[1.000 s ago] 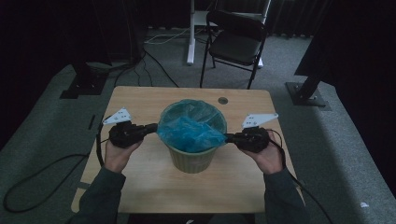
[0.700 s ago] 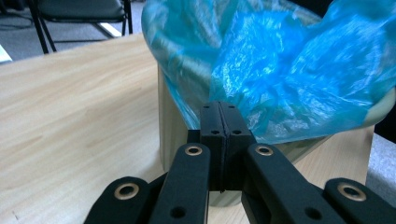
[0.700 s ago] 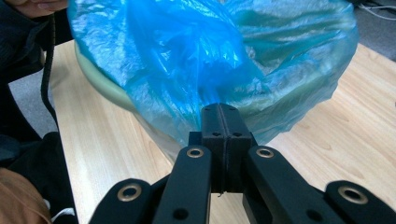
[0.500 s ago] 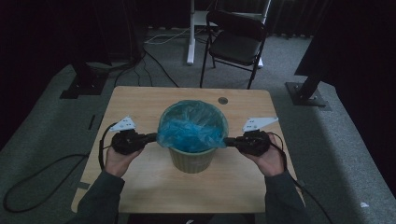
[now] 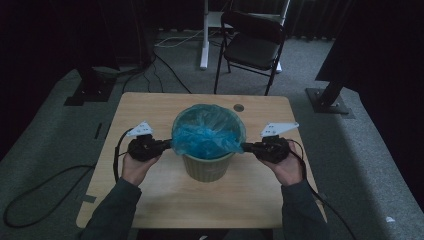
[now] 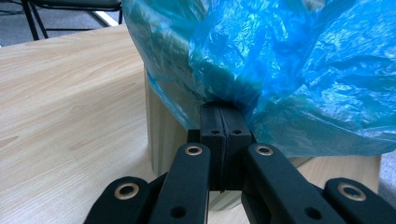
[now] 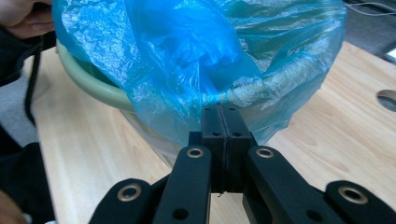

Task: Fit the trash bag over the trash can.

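Pinching the blue bin liner (image 5: 207, 136) at opposite sides, my left fingers (image 6: 223, 122) and right fingers (image 7: 223, 122) are clamped tight on its plastic, which drapes over the rim of the pale green bin (image 5: 207, 168) at the middle of the worktop (image 5: 150, 200). I judge the step goes best if both hands draw the film down evenly, so it seats without tearing or tipping the bin. Beyond the light wood: grey carpet, a folding chair (image 5: 252, 47), trailing cables.
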The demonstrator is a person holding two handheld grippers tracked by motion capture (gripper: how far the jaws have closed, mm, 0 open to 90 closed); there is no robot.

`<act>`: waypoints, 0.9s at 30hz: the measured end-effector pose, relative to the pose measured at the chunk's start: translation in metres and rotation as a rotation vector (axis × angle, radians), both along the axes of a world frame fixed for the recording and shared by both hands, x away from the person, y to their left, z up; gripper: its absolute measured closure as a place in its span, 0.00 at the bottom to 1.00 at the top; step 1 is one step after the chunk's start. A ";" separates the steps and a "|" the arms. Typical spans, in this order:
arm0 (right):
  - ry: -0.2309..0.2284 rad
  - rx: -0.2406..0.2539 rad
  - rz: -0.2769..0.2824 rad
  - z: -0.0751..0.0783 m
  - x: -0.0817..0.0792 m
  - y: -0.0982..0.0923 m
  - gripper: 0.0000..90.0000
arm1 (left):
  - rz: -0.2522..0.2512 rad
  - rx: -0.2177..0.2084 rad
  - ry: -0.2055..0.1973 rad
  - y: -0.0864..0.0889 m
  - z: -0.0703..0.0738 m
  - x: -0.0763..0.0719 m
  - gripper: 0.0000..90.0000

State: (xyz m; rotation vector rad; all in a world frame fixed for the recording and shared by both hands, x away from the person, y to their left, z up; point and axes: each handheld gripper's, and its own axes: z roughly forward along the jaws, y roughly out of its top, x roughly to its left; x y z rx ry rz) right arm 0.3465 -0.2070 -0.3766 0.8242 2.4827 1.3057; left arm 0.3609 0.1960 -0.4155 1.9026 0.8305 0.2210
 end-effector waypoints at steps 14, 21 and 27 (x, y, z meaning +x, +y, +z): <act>-0.013 0.010 -0.060 -0.001 0.003 -0.008 0.88 | 0.075 -0.018 -0.010 0.018 0.002 -0.002 0.84; -0.031 0.052 -0.058 0.013 0.001 -0.009 0.79 | 0.096 -0.054 -0.047 0.030 0.017 -0.007 0.76; -0.021 0.069 -0.023 0.017 0.003 0.000 0.73 | 0.079 -0.105 -0.067 0.028 0.033 0.000 0.71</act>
